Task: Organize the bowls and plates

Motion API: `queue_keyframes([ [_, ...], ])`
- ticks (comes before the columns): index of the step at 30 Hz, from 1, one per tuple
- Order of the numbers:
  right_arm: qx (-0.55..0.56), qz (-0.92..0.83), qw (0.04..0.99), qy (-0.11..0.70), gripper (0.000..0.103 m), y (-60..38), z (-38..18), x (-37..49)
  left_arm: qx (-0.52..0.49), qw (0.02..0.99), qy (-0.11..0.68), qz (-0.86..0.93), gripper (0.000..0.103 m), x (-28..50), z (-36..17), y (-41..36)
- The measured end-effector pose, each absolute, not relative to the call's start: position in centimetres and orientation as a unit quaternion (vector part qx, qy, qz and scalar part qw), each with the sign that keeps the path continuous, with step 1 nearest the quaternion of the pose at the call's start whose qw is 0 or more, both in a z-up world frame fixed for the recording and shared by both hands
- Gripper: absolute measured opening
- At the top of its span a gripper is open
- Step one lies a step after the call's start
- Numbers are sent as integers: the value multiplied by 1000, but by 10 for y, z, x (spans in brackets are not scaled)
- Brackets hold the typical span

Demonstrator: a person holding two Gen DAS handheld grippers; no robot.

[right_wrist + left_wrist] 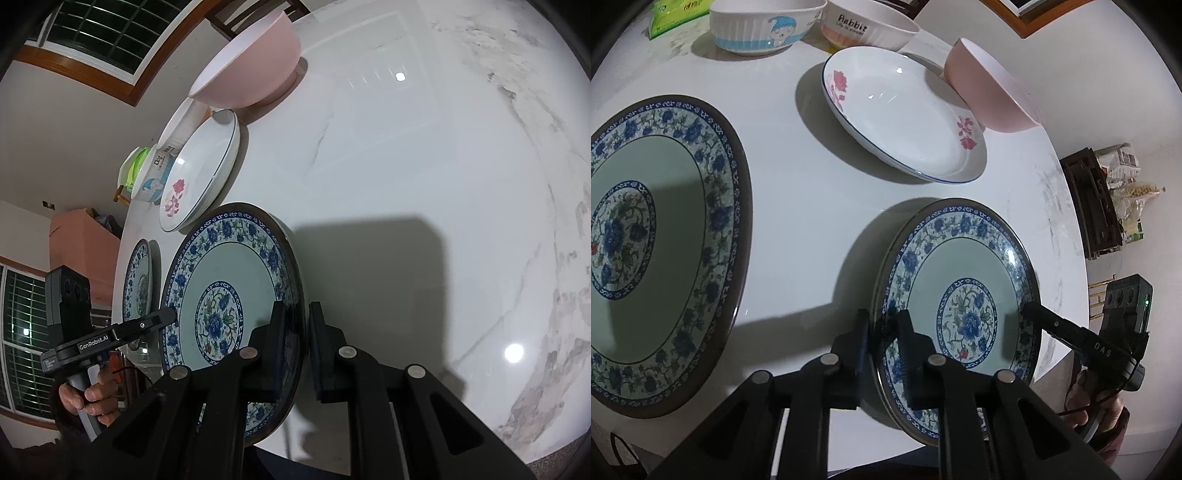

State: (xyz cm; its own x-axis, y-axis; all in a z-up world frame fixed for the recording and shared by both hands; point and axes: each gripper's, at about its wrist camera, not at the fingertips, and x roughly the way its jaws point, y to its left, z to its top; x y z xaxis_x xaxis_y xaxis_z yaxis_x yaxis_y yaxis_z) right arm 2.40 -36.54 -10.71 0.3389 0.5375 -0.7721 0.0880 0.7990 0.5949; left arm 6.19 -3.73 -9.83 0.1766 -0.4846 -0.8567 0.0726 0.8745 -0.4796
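While both the left gripper point(882, 325) and right gripper point(297, 317) pinch opposite rims of the blue floral plate point(964, 280), uneven lifting may let it slip.

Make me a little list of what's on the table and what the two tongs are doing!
table: white marble-look top
held plate: small blue-flower plate, near the table's edge
left tongs: shut on the held plate's rim
right tongs: shut on the opposite rim
other plates: big blue-flower plate; white rose plate
bowls: pink bowl; Rabbit bowl; cartoon bowl
also: green packet
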Motion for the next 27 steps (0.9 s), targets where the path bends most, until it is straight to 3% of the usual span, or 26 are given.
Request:
queue_keyframes([
  [27,241,197,788,531,13,-294,-55,38,-194,795,554,-153,15,53,-45,45],
])
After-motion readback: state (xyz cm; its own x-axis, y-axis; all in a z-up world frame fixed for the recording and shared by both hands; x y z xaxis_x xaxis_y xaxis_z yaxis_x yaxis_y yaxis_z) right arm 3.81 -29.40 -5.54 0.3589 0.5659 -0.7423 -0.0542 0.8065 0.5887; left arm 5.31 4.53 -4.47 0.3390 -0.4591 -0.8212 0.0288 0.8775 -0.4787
